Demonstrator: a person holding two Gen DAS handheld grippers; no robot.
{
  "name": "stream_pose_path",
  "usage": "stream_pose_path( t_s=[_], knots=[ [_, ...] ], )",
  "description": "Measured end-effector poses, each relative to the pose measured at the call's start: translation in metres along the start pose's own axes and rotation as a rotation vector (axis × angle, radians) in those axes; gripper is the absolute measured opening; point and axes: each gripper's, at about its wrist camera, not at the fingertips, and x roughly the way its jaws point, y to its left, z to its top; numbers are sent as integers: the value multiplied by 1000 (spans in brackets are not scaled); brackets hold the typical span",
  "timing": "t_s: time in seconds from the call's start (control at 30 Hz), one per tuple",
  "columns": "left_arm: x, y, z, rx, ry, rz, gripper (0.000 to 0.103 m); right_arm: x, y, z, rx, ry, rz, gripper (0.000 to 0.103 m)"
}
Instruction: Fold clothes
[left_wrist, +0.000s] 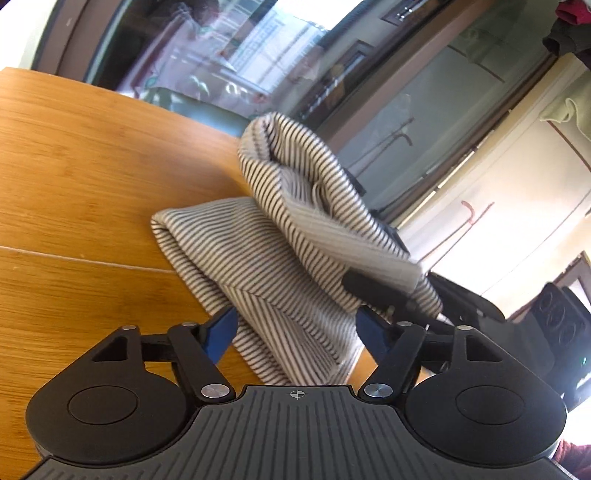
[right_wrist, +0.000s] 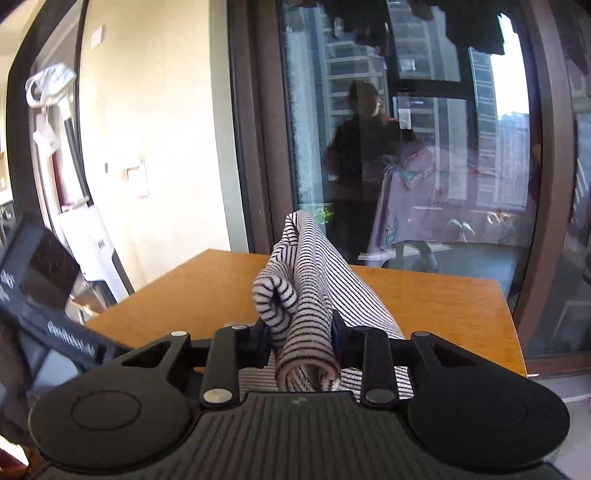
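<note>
A: Right wrist view: the right gripper (right_wrist: 303, 341) pinches a bunched fold of the grey-and-black striped knit garment (right_wrist: 306, 295), lifting it off the orange wooden table (right_wrist: 443, 302).

B: And the left gripper (left_wrist: 295, 330)?

A: Half-wide, cloth between its blue pads (left_wrist: 221, 332), not visibly pinched; probably about to clamp.

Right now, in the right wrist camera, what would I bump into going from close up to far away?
Right tongs squeezing the stripy cloth → wooden table → big glass window with tall buildings outside.
</note>
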Motion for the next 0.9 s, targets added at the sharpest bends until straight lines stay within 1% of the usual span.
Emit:
stream_pose_path(
  t_s=[0.03, 0.1, 0.17, 0.2, 0.27, 0.33, 0.37, 0.4, 0.43, 0.47, 0.5, 0.57, 0.6, 0.63, 0.7, 0.77, 0.83, 0.9],
  knots=[
    [5, -1, -1, -1, 13, -19, 64, -5, -5, 6, 50, -5, 39, 28],
    [15, -2, -4, 4, 32, -9, 64, -14, -9, 9, 114, 0, 139, 28],
    [22, 1, -7, -8, 41, -12, 64, -12, -9, 0, 192, 54, 248, 28],
    [24, 3, -8, -16, 41, -17, 64, -7, -10, -6, 226, 83, 281, 28],
    [24, 5, -9, -23, 40, -21, 64, 1, -6, -22, 236, 122, 281, 28],
    [23, 8, -10, -28, 40, -23, 62, 3, 2, -33, 200, 122, 221, 28],
    [20, 9, -10, -25, 40, -19, 58, 6, 2, -34, 193, 122, 204, 28],
    [17, 10, -10, -20, 41, -12, 58, 9, 2, -36, 184, 123, 186, 28],
    [13, 10, -10, -14, 42, -5, 59, 13, 6, -36, 142, 126, 167, 29],
    [7, 12, -10, -13, 37, 10, 71, 17, 12, -37, 100, 129, 148, 29],
    [0, 14, -9, -15, 30, 29, 79, 17, 20, -40, 39, 127, 131, 29],
    [-17, 16, -6, 2, -2, 91, 78, 18, 39, -48, -93, 140, 95, 31],
    [-26, 17, -3, 7, -30, 116, 79, 15, 49, -54, -153, 139, 78, 32],
    [-35, 17, 1, 4, -62, 124, 79, 15, 57, -60, -207, 134, 58, 34],
    [-52, 17, 11, -4, -127, 116, 79, 15, 73, -71, -321, 116, 12, 37],
    [-63, 9, 22, 10, -188, 88, 79, 14, 85, -80, -427, 101, -30, 38],
    [-59, 1, 32, 33, -210, 52, 79, 14, 98, -88, -529, 88, -68, 41],
    [-53, -7, 41, 58, -224, 15, 78, 12, 100, -89, -531, 83, -59, 46]
  ],
)
